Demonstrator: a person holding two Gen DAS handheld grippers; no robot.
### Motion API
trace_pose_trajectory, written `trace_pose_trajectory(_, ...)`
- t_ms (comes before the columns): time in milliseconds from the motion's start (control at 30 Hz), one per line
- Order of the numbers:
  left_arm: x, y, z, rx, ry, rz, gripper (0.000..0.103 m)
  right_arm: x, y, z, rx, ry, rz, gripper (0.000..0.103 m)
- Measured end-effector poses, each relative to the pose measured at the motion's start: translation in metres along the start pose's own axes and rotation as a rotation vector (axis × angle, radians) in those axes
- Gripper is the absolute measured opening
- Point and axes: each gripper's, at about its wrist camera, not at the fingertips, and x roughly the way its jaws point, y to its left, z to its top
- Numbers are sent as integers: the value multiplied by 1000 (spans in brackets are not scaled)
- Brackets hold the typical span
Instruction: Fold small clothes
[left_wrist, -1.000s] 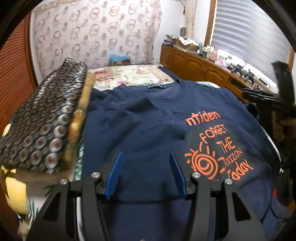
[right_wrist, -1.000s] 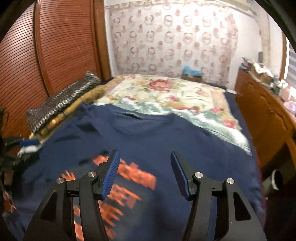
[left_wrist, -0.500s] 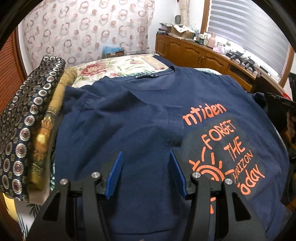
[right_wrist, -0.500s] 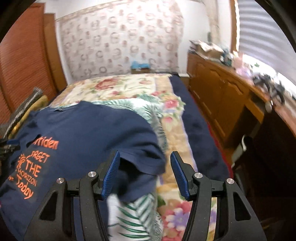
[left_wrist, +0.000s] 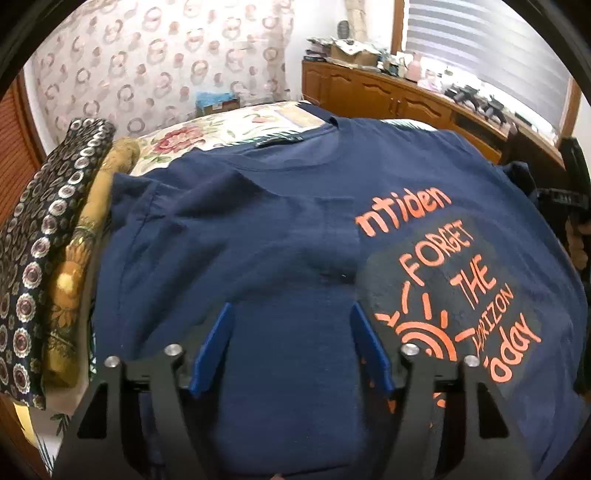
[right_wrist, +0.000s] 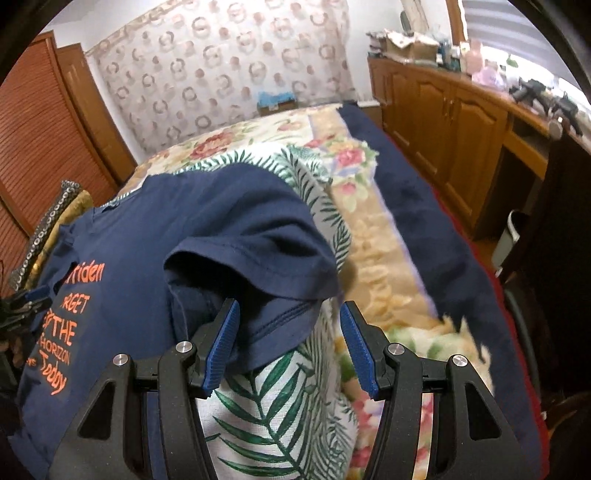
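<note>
I am lining my open, empty right gripper (right_wrist: 288, 332) around the navy T-shirt's (left_wrist: 258, 236) sleeve (right_wrist: 258, 258); my left gripper (left_wrist: 291, 332), just widening, is hovering empty; next, pinching and folding inward.

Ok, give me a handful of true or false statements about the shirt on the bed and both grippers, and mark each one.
1. The navy T-shirt carries orange lettering. True.
2. The right gripper is clamped shut on the sleeve. False: its jaws are open, with the sleeve hem between them.
3. The left gripper holds a sock. False: it is open over the shirt, its jaws having just widened.
4. Folded patterned fabric lies beside the shirt. True.
</note>
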Motion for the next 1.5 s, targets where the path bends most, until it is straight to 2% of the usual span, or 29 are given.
trace_pose_trajectory(133,-1,3,1,-7,1,-10,69,8,-9,0,44,36,30,54)
trace_pose_trajectory(233,-1,2,2,-4,1,-5,69,8,-12,1,62,43,69,42)
trace_pose_trajectory(333,-1,2,2,-3,1,-5,70,5,-12,2,60,36,102,21)
trace_pose_trajectory(400,-2,1,2,1,0,5,71,2,-7,4,36,22,80,6)
trace_pose_trajectory(500,-1,1,1,0,0,5,71,-7,0,8,-10,-22,41,2)
trace_pose_trajectory(633,-1,2,2,-1,0,4,71,-26,7,20,-49,-110,-12,1)
trace_pose_trajectory(800,-1,2,2,-2,1,3,71,-51,26,41,-119,-217,-35,1)
trace_pose_trajectory(967,-1,2,2,-2,1,4,72,-56,72,66,-231,-263,19,1)
trace_pose_trajectory(1067,-1,3,1,-2,0,4,72,-46,106,69,-302,-248,85,1)
trace_pose_trajectory(1133,-1,4,1,-4,0,2,72,-34,127,64,-345,-206,138,1)
trace_pose_trajectory(1233,-2,6,1,-7,-4,6,72,-11,148,50,-392,-119,160,2)
trace_pose_trajectory(1300,-7,8,0,-13,-30,26,72,-4,149,41,-402,-98,134,18)
trace_pose_trajectory(1367,-15,8,0,-18,-68,46,72,-4,140,37,-389,-100,120,26)
trace_pose_trajectory(1400,-22,8,1,-23,-89,54,72,-6,133,36,-378,-106,110,35)
trace_pose_trajectory(1500,-39,6,3,-43,-139,57,72,-13,119,36,-340,-126,68,39)
